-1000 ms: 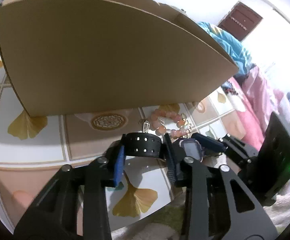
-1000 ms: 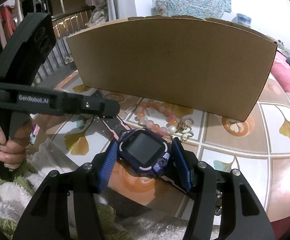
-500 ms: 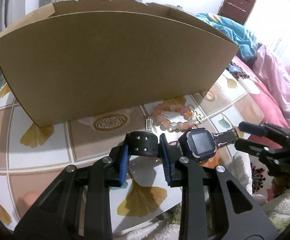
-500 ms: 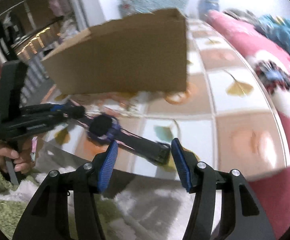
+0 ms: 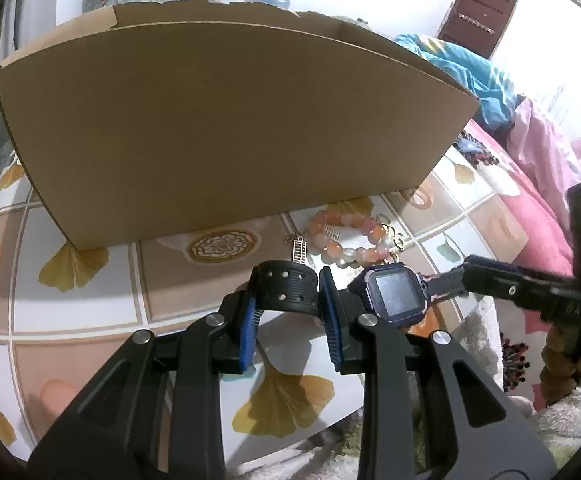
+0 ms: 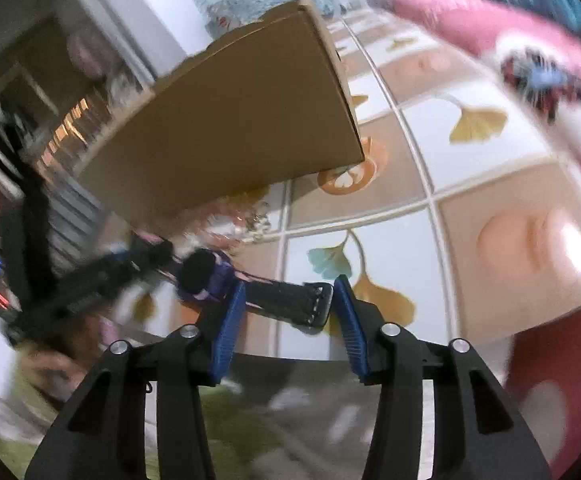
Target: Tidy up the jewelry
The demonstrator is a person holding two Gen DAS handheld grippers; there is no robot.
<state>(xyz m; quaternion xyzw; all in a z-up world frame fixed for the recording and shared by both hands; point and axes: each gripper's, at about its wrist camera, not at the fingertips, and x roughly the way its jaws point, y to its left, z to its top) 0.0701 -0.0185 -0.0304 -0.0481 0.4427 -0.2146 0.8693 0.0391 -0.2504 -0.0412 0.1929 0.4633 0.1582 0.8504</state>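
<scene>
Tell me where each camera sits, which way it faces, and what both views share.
Left wrist: sits on the left claw, looks forward and down over the table at the box, beads and watch; its fingers clamp one strap.
Right wrist: sits on the right claw, tilted and blurred, faces the box's corner; its jaws have just been closing around the other strap.
Shared: watch, box, table, each other's claw.

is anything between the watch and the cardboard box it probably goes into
Yes. The pink bead bracelet and a small metal charm lie on the table between the watch and the near wall of the cardboard box. That tall wall also has to be cleared.
</scene>
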